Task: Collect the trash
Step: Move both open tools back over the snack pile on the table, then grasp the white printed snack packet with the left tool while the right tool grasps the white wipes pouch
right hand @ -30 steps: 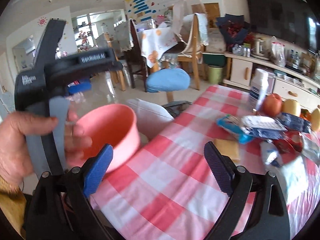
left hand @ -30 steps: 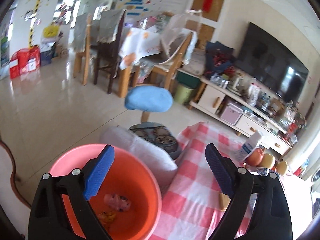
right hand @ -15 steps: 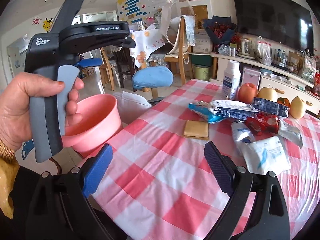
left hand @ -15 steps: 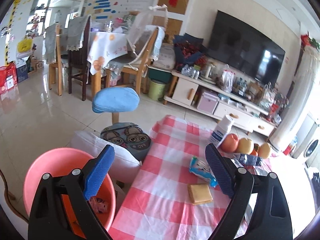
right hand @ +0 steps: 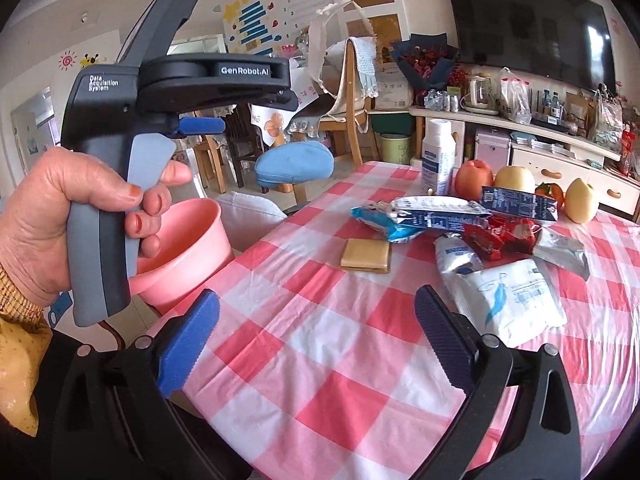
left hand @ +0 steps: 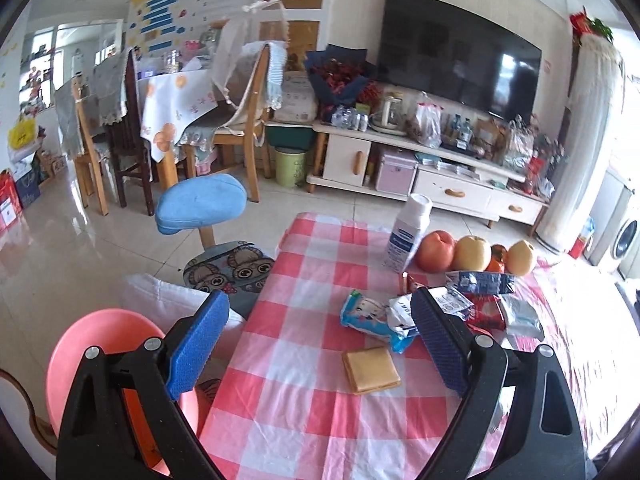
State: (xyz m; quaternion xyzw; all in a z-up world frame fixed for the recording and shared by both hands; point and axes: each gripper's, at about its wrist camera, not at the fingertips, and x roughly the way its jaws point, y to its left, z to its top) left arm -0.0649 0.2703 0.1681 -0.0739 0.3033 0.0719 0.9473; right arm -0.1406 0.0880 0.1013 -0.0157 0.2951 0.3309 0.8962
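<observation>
Bare checked tablecloth between near edge and wrappers

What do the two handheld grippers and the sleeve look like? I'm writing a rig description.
Both grippers, left gripper and right gripper, have black frames with ridged blue pads. The left's grey-and-black handle reads "GenRobot.AI" and "Data Acquisition System". The sleeve is mustard yellow.

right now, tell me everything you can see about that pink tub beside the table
The pink tub is a round, smooth basin that looks like plastic, salmon pink outside and deeper orange inside in the left wrist view. It sits upright and open-topped, lower than the tabletop, just off the edge of the checked tablecloth, next to a white cushion. The grippers hide most of its inside, so its contents cannot be told. Neither gripper touches it.
</observation>
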